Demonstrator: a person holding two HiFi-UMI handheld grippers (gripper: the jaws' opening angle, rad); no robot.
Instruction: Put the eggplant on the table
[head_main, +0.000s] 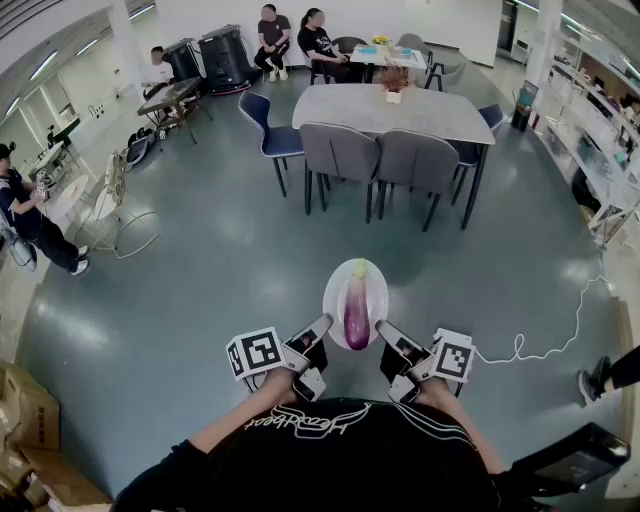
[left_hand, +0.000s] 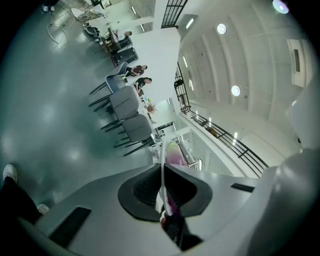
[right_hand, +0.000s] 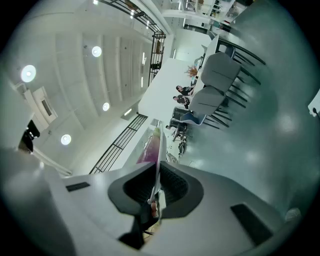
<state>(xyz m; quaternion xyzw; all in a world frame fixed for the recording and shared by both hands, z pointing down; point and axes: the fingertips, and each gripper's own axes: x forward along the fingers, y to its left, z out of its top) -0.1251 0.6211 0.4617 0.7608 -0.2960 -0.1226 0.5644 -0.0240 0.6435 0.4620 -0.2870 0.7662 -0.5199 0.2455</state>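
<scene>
In the lower middle of the head view, left of centre, the left gripper (head_main: 318, 350) has its jaws pinched on the left rim of a white plate (head_main: 337, 283). The left gripper view confirms this, with the thin white edge of the plate (left_hand: 162, 172) clamped between the two dark pads. A purple eggplant (head_main: 357, 313) lies lengthwise on the plate, its pale green end pointing toward the top of the frame. The plate is held in the air above the grey-green floor (head_main: 200, 280). To the right of the eggplant, the right gripper (head_main: 393, 350) has its jaws closed on the opposite rim, and the right gripper view shows the plate edge (right_hand: 160, 160) nipped between its pads. In the upper middle, well apart from the plate, stands a grey bench (head_main: 400, 112) ringed by chairs (head_main: 340, 155), bearing what looks like a small potted plant (head_main: 393, 80). A white cable (head_main: 540, 345) trails across the floor at right.
</scene>
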